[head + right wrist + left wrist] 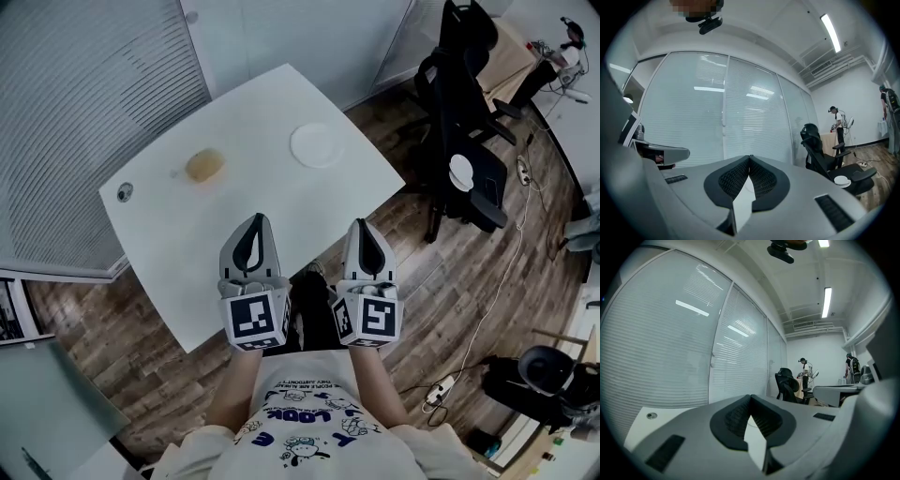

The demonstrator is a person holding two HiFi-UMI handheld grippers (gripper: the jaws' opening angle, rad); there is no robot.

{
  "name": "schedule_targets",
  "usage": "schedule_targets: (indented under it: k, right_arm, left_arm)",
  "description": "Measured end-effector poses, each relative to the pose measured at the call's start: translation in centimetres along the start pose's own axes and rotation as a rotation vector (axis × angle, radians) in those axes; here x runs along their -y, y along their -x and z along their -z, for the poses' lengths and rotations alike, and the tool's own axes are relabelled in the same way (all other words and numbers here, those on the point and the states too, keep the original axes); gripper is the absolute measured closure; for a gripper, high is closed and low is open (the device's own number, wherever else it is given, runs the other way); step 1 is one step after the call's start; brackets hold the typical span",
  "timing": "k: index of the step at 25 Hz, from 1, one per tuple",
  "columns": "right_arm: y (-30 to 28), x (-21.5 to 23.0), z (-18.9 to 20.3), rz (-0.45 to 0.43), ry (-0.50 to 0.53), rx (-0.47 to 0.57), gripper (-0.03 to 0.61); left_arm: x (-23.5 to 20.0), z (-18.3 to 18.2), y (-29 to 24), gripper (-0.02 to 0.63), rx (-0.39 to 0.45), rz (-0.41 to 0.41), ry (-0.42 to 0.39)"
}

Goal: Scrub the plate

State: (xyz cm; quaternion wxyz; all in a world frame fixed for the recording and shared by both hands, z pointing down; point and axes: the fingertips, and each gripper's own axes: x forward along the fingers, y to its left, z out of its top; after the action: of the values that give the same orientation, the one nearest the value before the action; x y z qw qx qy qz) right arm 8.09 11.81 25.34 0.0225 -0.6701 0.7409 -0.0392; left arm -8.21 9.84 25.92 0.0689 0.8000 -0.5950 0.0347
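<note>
1. Head view, upper centre: plate (316, 145) lying flat on white table (187, 234), ahead of both grippers and well apart from each. Round, so no long axis to line up with.
2. Left of plate, apart from it: yellow-brown pad (204, 166), probably the scrubber.
3. Left gripper (254, 225), lower centre: jaws fully together, nothing between them. Nearer the pad.
4. Right gripper (362, 230), just right of it: jaws closed, tips meeting, nothing held. Nearer the plate.
5. Plate contents: none visible; surface appears bare.
6. Likely next: open left jaws, reach toward upper left for pad.
</note>
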Motion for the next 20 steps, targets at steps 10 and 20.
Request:
schedule_targets:
  k: [10,20]
  right_arm:
    - [-6.3,2.0,0.2,-0.054,-0.015,-0.03,0.568]
    - [-12.3,5.8,1.2,-0.096,-0.04,-0.085,0.568]
  left_arm:
    - [-0.5,-0.2,-5.9,0.586,-0.022,-0.052,0.015]
    - [0.6,-0.1,-12.3,0.586,-0.054,-0.101,0.022]
